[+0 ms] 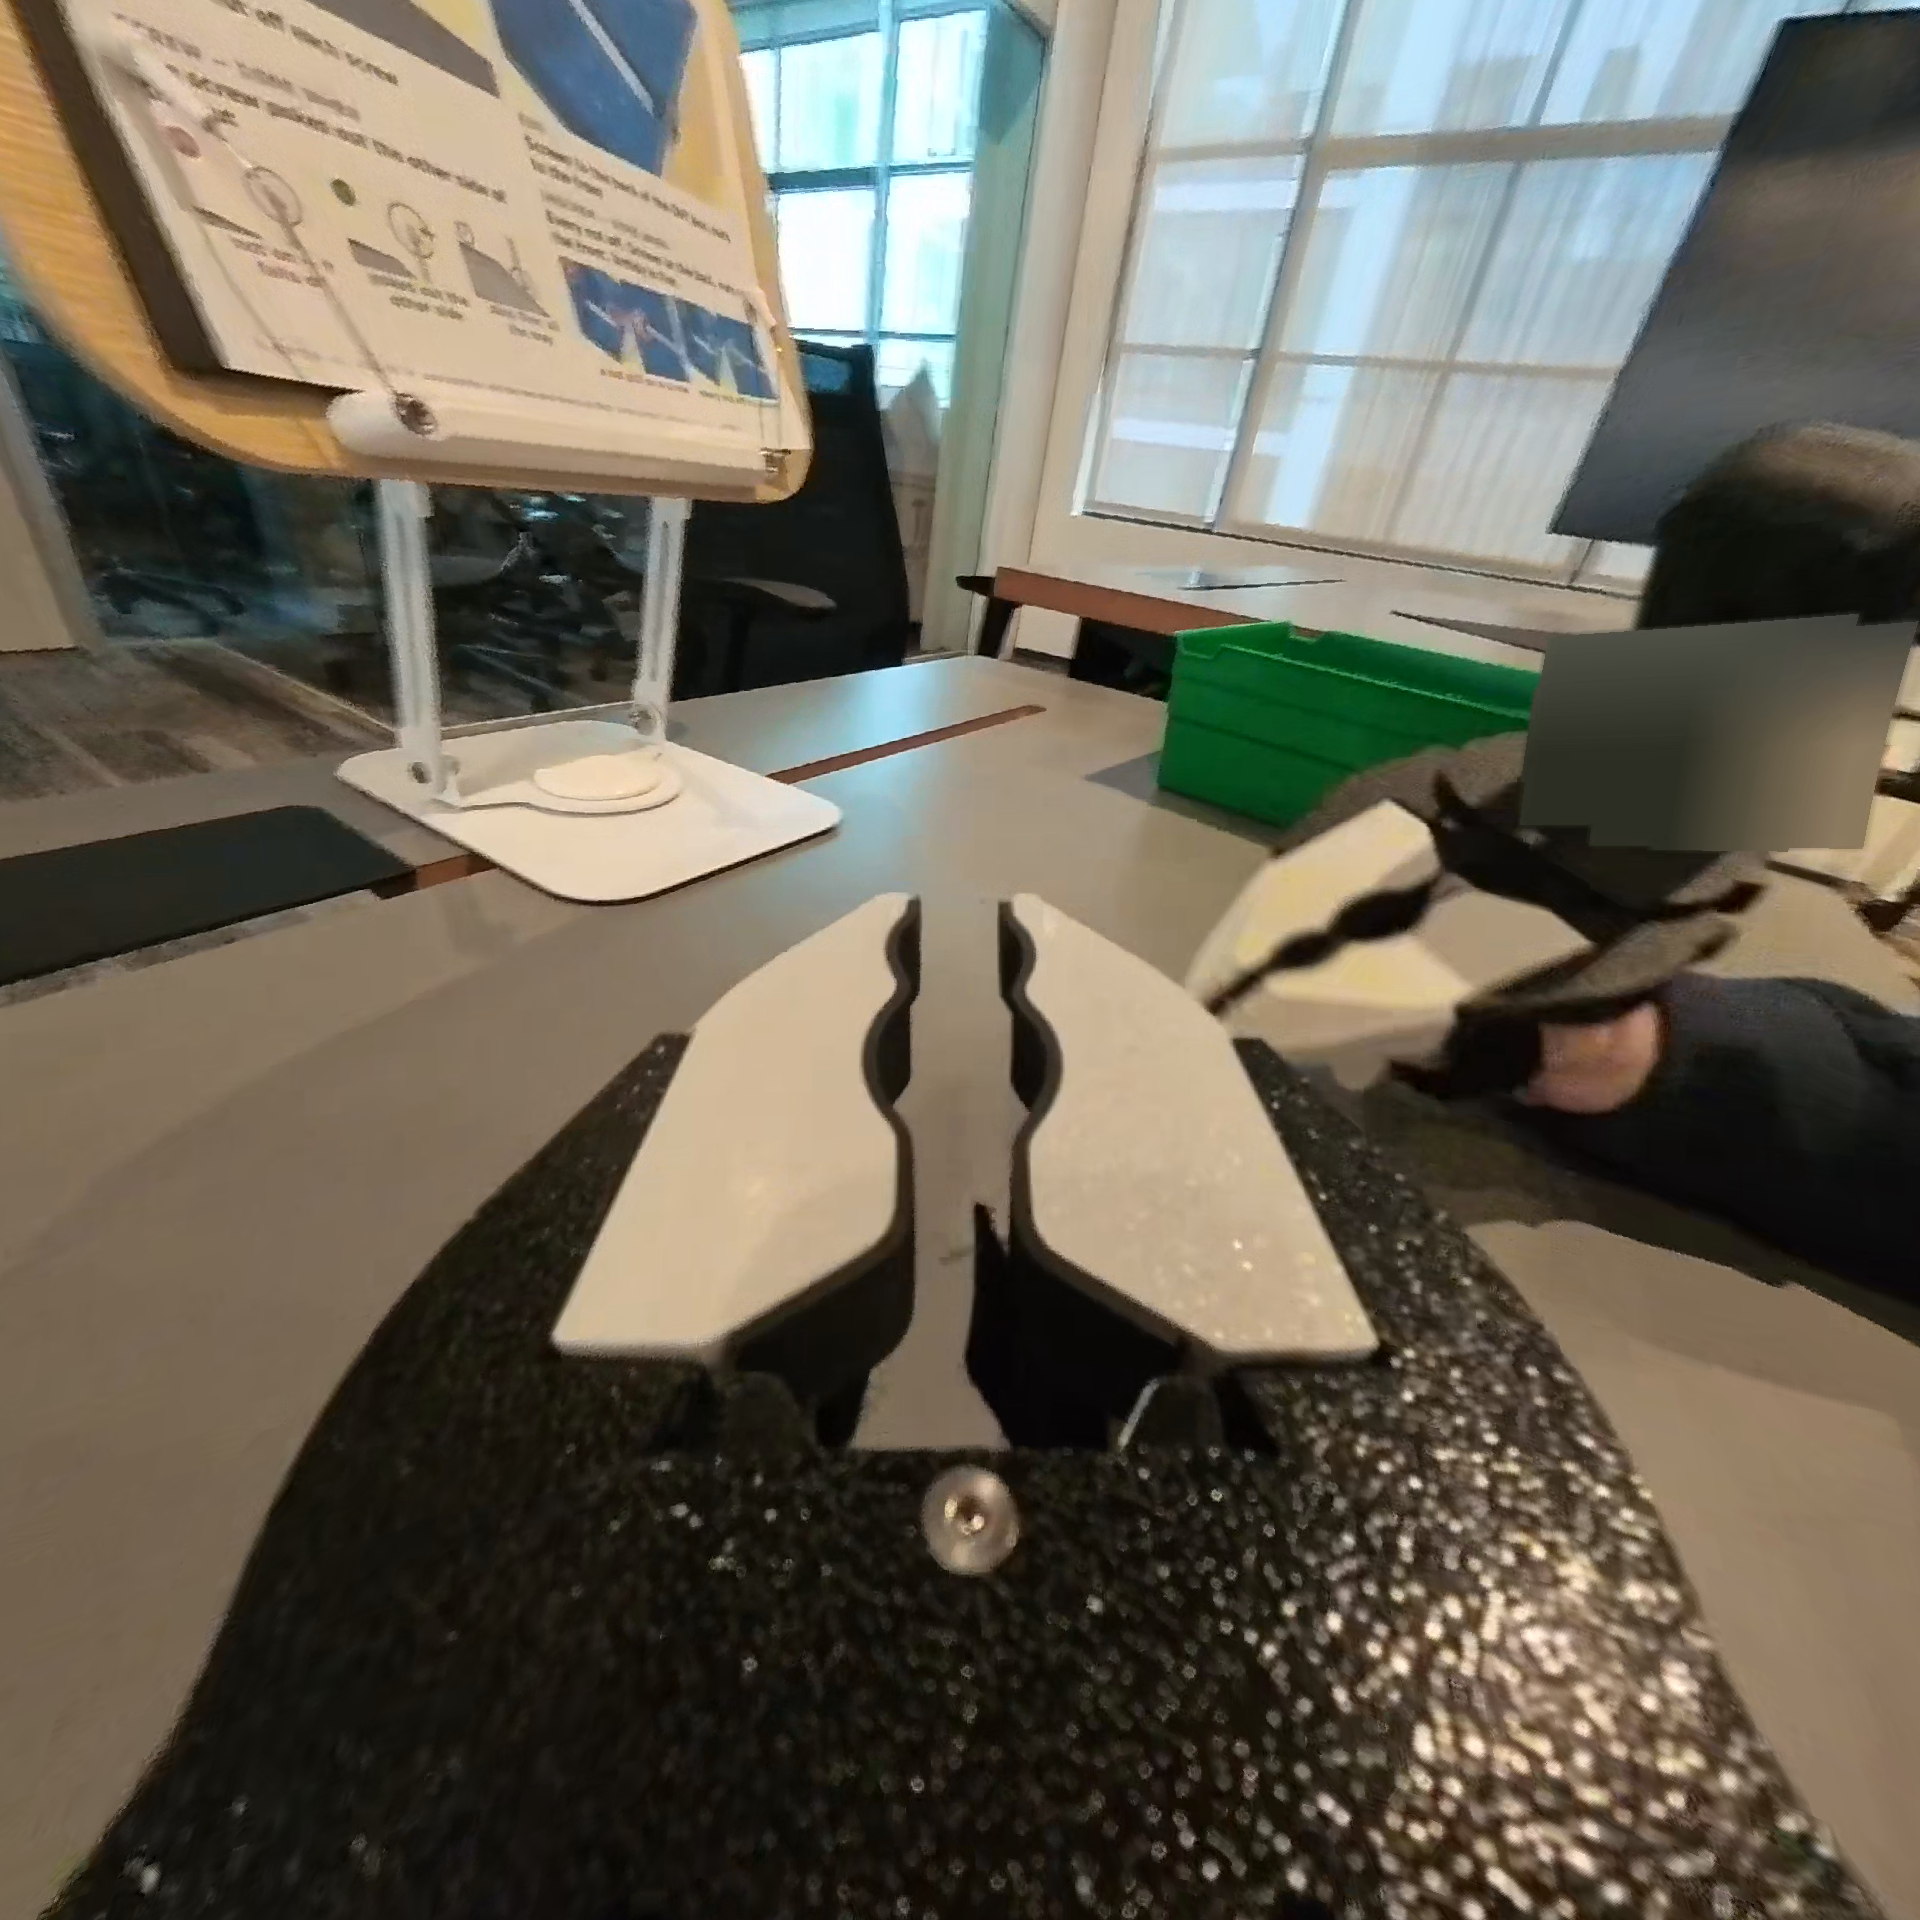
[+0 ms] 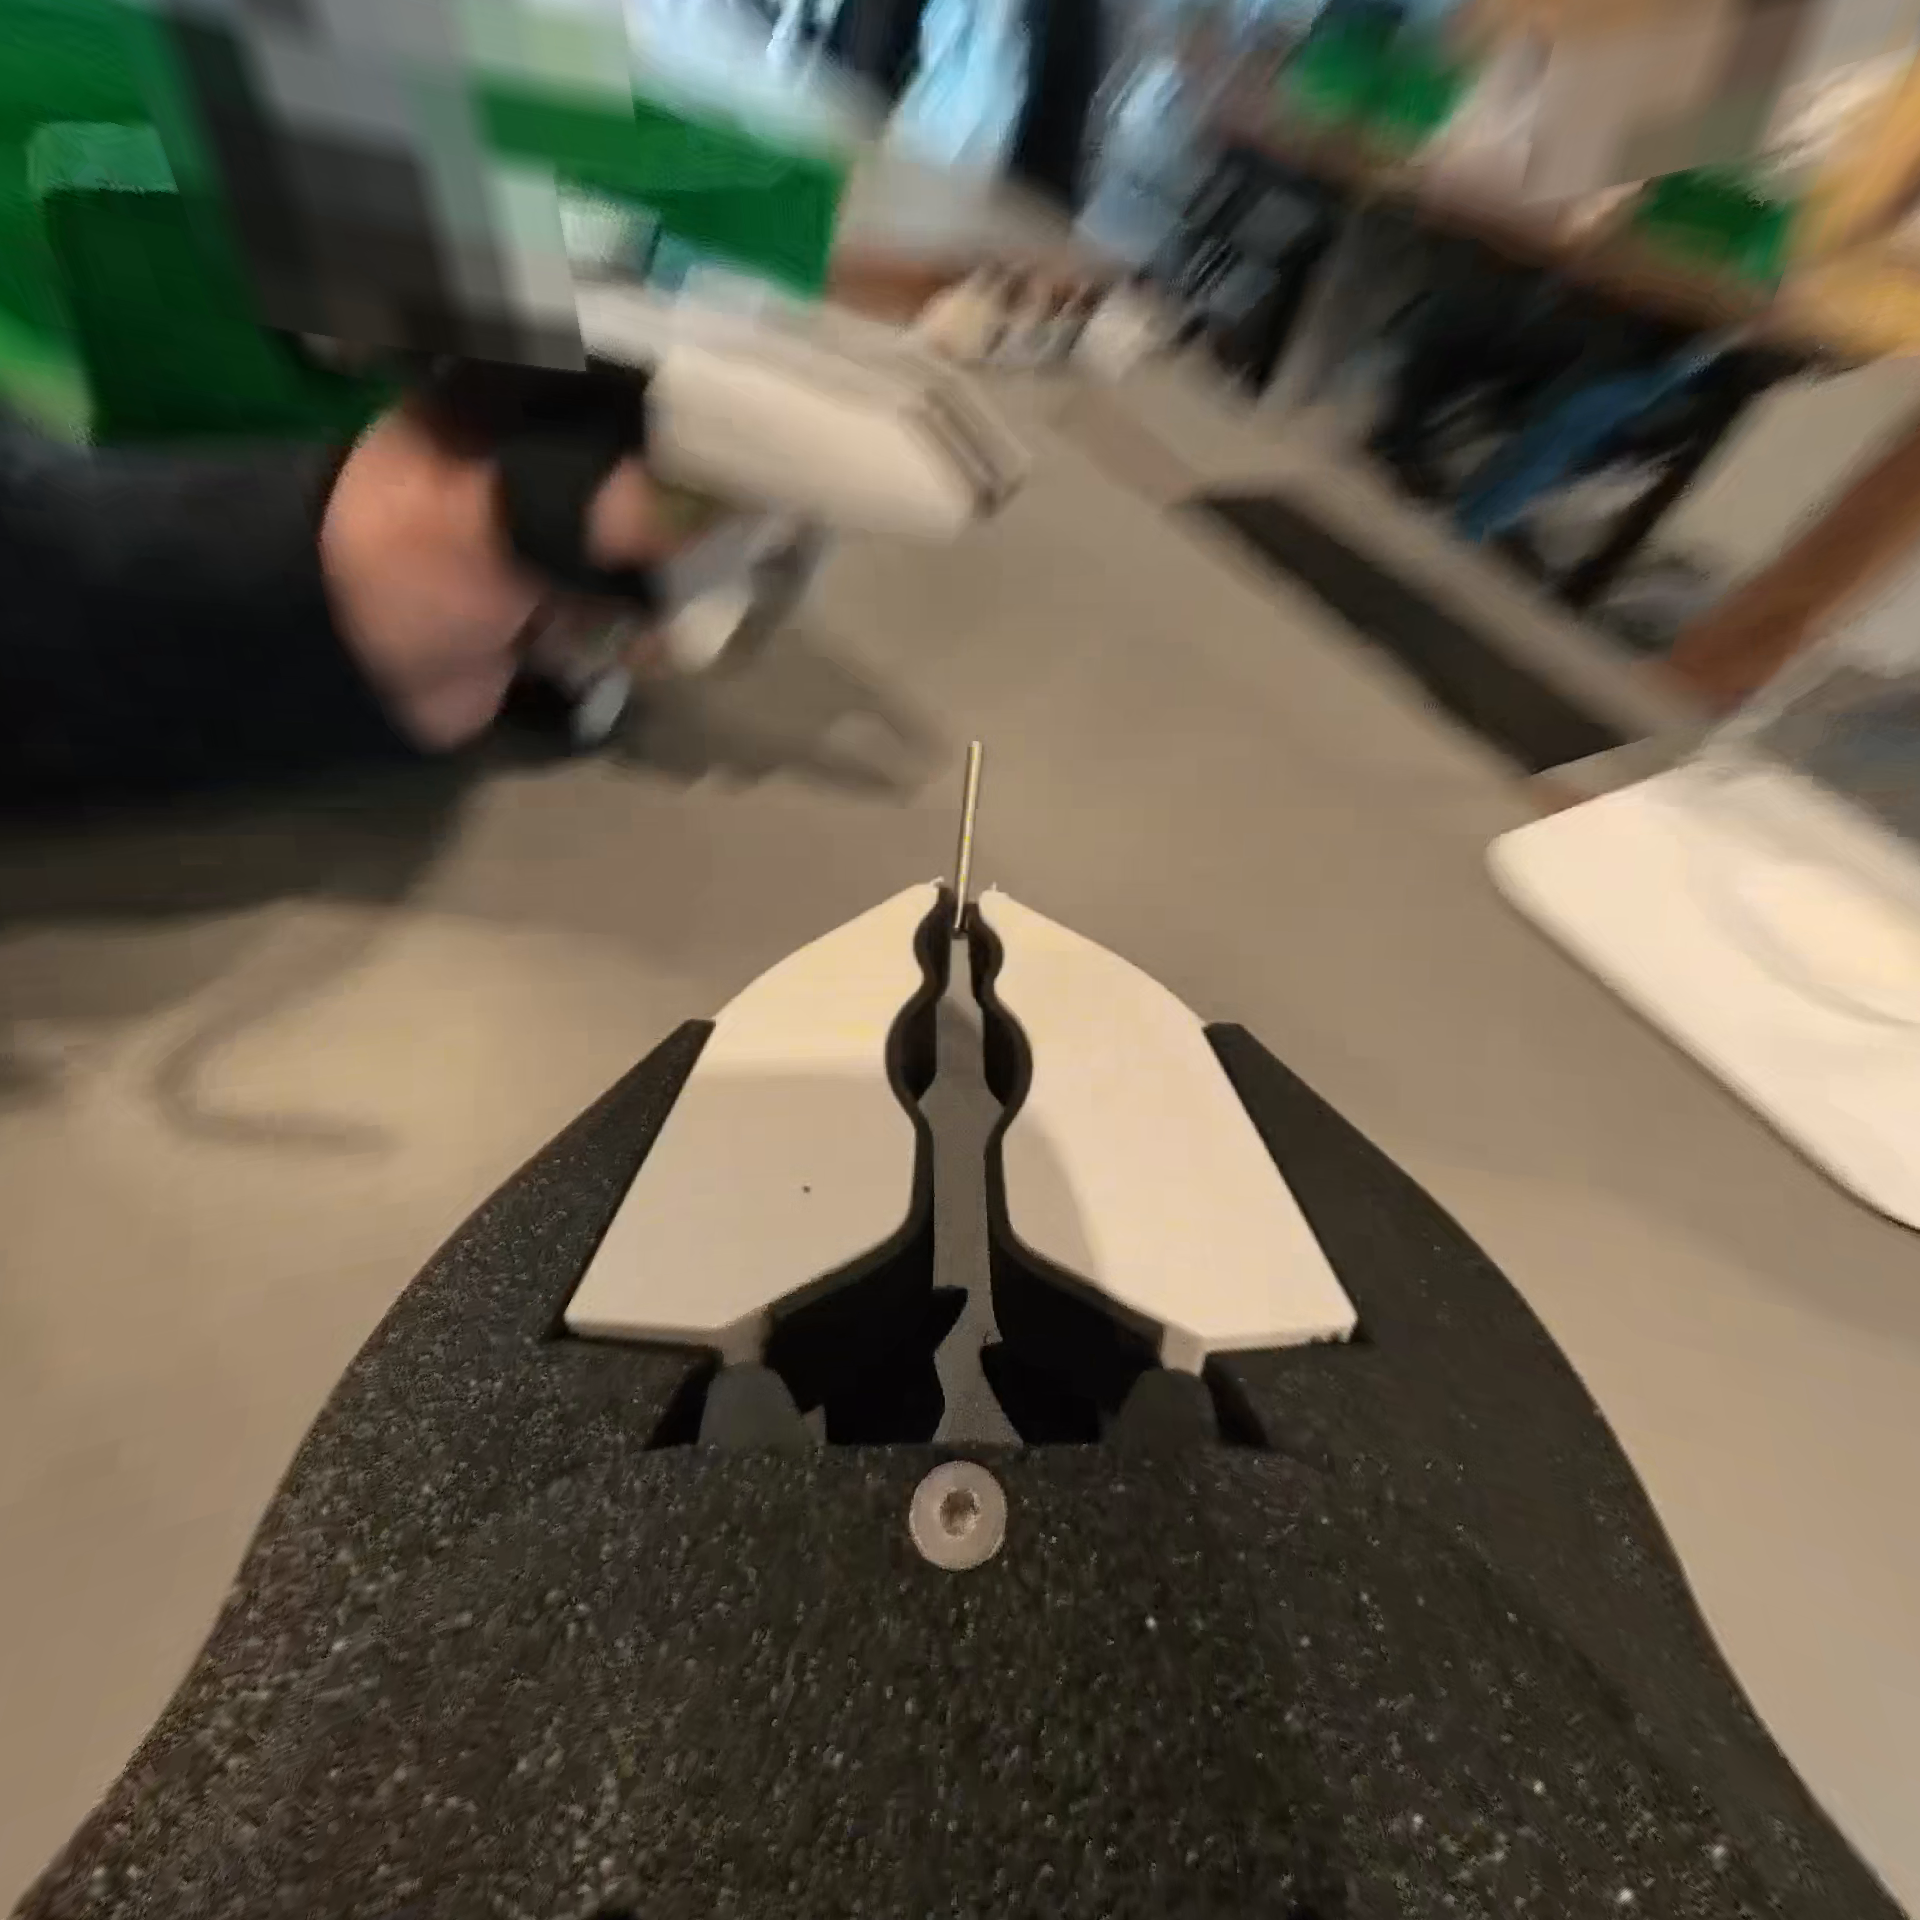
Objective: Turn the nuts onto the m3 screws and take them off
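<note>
Grey table [image 1: 312, 1039], green bin [image 1: 1340, 717], white stand base [image 1: 665, 831] — and a silver screw [image 2: 968, 831].

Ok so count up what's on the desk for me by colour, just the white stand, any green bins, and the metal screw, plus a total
White: 1, the document stand on the grey desk.
Green: 1, the bin at the far right.
Silver metal: 1, the thin screw pinched at the fingers of the right gripper.
Total: 3.
</note>
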`<action>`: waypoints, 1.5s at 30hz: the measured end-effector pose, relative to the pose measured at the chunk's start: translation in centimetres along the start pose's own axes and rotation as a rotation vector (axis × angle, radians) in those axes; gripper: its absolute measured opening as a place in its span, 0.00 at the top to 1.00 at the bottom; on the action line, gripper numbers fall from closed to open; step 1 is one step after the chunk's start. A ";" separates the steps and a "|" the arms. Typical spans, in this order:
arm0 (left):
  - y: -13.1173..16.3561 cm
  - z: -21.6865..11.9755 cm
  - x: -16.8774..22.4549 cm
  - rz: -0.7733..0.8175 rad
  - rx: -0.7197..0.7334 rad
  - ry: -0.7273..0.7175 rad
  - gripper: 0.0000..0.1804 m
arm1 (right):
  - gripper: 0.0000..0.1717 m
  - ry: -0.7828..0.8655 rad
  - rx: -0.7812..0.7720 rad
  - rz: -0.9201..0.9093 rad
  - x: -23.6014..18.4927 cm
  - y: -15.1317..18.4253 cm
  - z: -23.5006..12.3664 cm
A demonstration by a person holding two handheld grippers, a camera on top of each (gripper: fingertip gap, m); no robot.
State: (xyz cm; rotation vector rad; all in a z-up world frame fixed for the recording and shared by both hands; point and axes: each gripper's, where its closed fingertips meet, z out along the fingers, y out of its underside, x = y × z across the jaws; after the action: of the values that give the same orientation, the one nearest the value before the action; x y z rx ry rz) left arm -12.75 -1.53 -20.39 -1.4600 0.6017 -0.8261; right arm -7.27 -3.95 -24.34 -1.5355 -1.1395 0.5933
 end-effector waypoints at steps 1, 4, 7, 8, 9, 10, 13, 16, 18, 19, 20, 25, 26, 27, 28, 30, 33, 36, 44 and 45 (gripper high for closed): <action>0.0 0.2 0.7 -0.020 0.002 0.045 0.91 | 0.98 0.037 0.051 0.016 0.7 -0.6 -0.5; -0.1 0.9 3.2 -0.120 0.025 0.220 0.84 | 0.99 0.070 0.181 0.036 1.3 -2.2 -1.6; 0.1 1.4 5.4 -0.201 0.019 0.366 0.80 | 0.99 0.032 0.236 0.029 0.6 -2.9 -1.7; 0.2 1.5 5.9 -0.218 0.015 0.403 0.80 | 0.99 0.007 0.238 0.015 0.1 -2.9 -1.6; 0.2 1.6 6.4 -0.232 0.010 0.434 0.81 | 0.99 -0.002 0.236 0.005 -0.1 -2.9 -1.5; 0.3 1.6 6.6 -0.238 0.004 0.453 0.81 | 0.99 -0.018 0.238 -0.008 -0.5 -2.9 -1.4; 0.3 1.5 7.1 -0.216 0.003 0.475 0.87 | 0.98 -0.061 0.236 -0.032 -1.3 -2.8 -1.2; 0.3 1.3 7.3 -0.203 0.007 0.485 0.94 | 0.99 -0.085 0.240 -0.046 -1.8 -2.8 -1.2; 0.4 1.3 7.3 -0.202 0.003 0.491 0.97 | 0.99 -0.090 0.236 -0.049 -1.9 -2.7 -1.1; 0.4 1.3 7.4 -0.200 -0.001 0.491 0.97 | 0.99 -0.087 0.232 -0.053 -1.9 -2.6 -1.0; 0.4 1.4 7.4 -0.195 -0.004 0.489 0.97 | 0.99 -0.088 0.231 -0.059 -1.9 -2.6 -1.0; 1.0 1.4 7.0 -0.104 -0.047 0.438 0.99 | 0.97 -0.110 0.212 -0.088 -2.1 -2.1 -1.1; 1.3 1.4 7.0 -0.090 -0.071 0.433 0.99 | 0.95 -0.104 0.193 -0.101 -1.9 -1.8 -1.2; 1.6 1.5 7.0 -0.081 -0.095 0.424 0.99 | 0.94 -0.093 0.179 -0.107 -1.5 -1.5 -1.3; 1.8 1.6 7.0 -0.071 -0.110 0.416 0.99 | 0.94 -0.090 0.179 -0.099 -1.1 -1.4 -1.6; 2.4 1.7 6.9 -0.042 -0.151 0.399 0.99 | 0.92 -0.115 0.207 -0.041 -0.7 -1.6 -2.1; 3.9 1.7 7.1 0.008 -0.258 0.400 0.99 | 0.91 -0.171 0.201 0.039 -0.3 -1.3 -2.6; 5.1 1.4 8.4 0.003 -0.349 0.491 0.99 | 0.91 -0.163 0.162 0.060 0.4 -0.5 -2.8; 9.3 0.7 10.2 0.212 -0.603 0.523 0.99 | 0.97 -0.330 0.076 0.107 -1.1 0.8 -3.4; 9.6 0.6 10.1 0.226 -0.619 0.514 0.99 | 0.97 -0.377 0.058 0.124 -1.6 1.0 -3.4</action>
State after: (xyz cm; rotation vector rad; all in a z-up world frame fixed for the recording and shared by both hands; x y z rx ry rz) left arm -5.00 -9.81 -28.52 -1.6844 1.4843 -0.8794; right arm -4.73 -6.90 -24.58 -1.4894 -1.2997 1.0240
